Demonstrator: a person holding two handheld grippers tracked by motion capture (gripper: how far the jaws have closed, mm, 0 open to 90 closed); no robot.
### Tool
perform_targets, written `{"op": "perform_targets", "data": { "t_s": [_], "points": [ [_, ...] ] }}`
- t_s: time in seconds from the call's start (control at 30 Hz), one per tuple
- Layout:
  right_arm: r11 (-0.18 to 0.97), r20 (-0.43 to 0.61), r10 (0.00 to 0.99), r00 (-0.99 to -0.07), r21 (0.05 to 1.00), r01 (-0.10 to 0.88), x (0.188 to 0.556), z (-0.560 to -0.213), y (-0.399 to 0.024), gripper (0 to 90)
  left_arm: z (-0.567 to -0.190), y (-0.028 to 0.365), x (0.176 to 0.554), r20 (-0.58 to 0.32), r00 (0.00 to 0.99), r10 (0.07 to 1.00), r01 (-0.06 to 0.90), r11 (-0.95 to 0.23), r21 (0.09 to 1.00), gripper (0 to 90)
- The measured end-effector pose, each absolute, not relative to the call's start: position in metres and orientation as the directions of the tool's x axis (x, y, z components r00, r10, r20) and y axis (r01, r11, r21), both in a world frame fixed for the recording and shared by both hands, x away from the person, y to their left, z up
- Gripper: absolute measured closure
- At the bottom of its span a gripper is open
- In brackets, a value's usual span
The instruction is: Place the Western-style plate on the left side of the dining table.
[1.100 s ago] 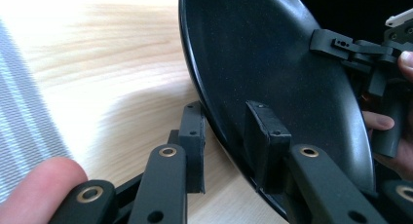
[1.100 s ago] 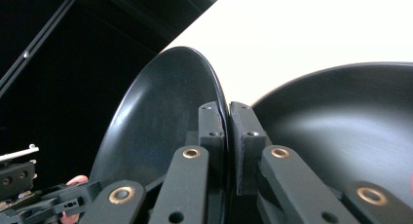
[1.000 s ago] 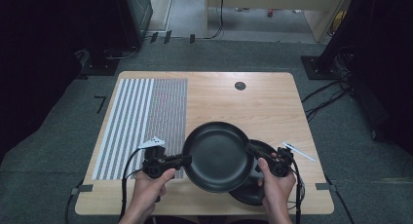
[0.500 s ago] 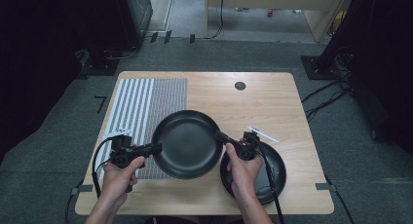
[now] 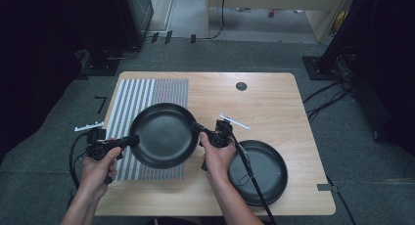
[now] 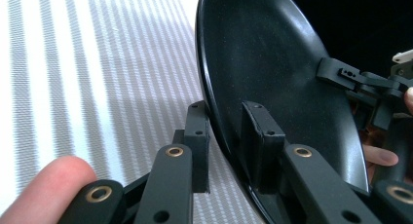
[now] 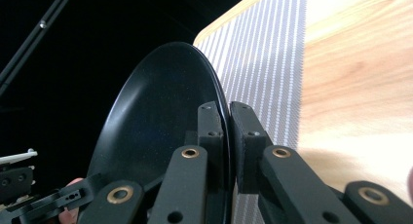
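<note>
A black round plate (image 5: 164,134) hangs level above the table, held by its rim from both sides. My left gripper (image 5: 134,139) is shut on the plate's left rim, and my right gripper (image 5: 195,127) is shut on the opposite rim. In the left gripper view, the plate (image 6: 272,73) stands edge-on, with its rim pinched in my left gripper (image 6: 226,146); the other gripper (image 6: 360,80) clamps the far rim. In the right gripper view, my right gripper (image 7: 228,136) has the thin rim of the plate (image 7: 156,117) between its pads. The plate now hovers partly over the striped mat (image 5: 169,90).
A second black plate (image 5: 269,166) lies on the wooden table (image 5: 274,102) at the front right, with the right gripper's cable trailing across it. A black round grommet (image 5: 241,86) sits near the table's back edge. Dark floor and cables surround the table.
Both hands have carried the plate to the left, off from above the second plate and over to the striped mat. Both grips on the rim have held.
</note>
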State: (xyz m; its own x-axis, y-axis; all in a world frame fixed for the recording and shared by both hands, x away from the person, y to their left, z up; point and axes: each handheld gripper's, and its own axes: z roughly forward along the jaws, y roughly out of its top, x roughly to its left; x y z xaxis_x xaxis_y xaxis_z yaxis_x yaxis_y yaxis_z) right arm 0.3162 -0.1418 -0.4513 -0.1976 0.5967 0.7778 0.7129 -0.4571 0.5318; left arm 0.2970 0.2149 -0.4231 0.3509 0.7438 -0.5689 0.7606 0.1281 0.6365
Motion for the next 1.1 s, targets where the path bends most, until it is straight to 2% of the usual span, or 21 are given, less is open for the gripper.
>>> {"op": "perform_targets", "data": {
  "t_s": [0.3,0.53,0.9,1.1],
  "points": [
    [-0.451,0.792,0.586,-0.174,0.497,0.742,0.348,-0.462,-0.106,84.4,-0.431,0.245,0.32,-0.578,0.289,0.763,0.77,0.173,0.614,75.3],
    [-0.457,0.802,0.579,-0.144,0.466,0.757,0.367,-0.475,-0.095,83.5,-0.439,0.251,0.336,-0.563,0.271,0.78,0.773,0.172,0.61,75.4],
    [-0.455,0.799,0.596,-0.083,0.421,0.785,0.399,-0.503,-0.078,83.4,-0.47,0.264,0.365,-0.59,0.195,0.784,0.795,0.226,0.563,75.4],
    [-0.457,0.791,0.605,-0.09,0.438,0.774,0.408,-0.509,-0.069,83.5,-0.477,0.271,0.375,-0.595,0.168,0.786,0.798,0.247,0.55,75.6]
  ]
}}
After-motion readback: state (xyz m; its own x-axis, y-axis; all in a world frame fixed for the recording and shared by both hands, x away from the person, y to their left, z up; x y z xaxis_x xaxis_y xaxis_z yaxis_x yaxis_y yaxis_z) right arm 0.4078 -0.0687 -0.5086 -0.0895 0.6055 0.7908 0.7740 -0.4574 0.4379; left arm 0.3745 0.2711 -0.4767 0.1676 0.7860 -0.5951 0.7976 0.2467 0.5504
